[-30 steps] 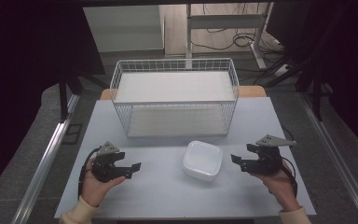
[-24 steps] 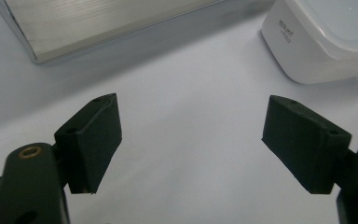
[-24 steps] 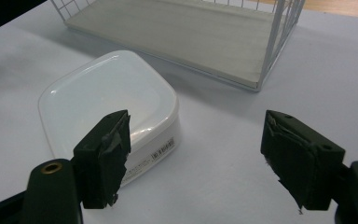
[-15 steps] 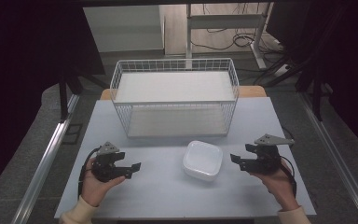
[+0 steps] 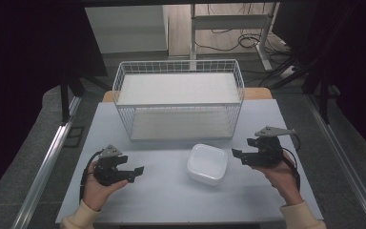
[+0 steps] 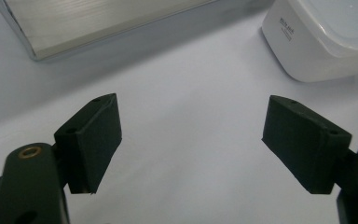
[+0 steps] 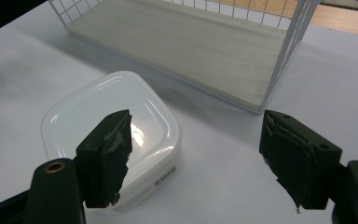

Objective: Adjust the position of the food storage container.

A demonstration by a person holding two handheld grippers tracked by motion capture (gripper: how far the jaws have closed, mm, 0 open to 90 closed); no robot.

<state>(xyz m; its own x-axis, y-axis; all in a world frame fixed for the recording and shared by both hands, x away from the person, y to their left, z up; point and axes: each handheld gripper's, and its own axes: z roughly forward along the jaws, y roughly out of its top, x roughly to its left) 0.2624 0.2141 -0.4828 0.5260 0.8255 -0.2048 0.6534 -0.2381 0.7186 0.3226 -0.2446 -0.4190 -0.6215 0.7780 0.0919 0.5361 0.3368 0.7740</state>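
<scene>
A white square lidded plastic box (image 5: 208,163) sits on the table, in front of a white wire basket (image 5: 178,101) with a pale board inside. My left gripper (image 5: 139,172) is held low at the table's front left, open, jaws pointing right toward the box, with nothing between them. My right gripper (image 5: 235,156) is just right of the box, open and empty, jaws pointing left at it. The box (image 7: 114,135) lies close under my right gripper (image 7: 196,156) in the right gripper view. In the left gripper view the box (image 6: 324,39) is at the upper right, beyond my left gripper (image 6: 191,144).
The table (image 5: 162,191) is pale grey-white with free room at the front middle. The basket's board edge (image 6: 98,23) lies ahead of the left jaws. Metal rails run along both table sides; cables and desk legs lie on the floor behind.
</scene>
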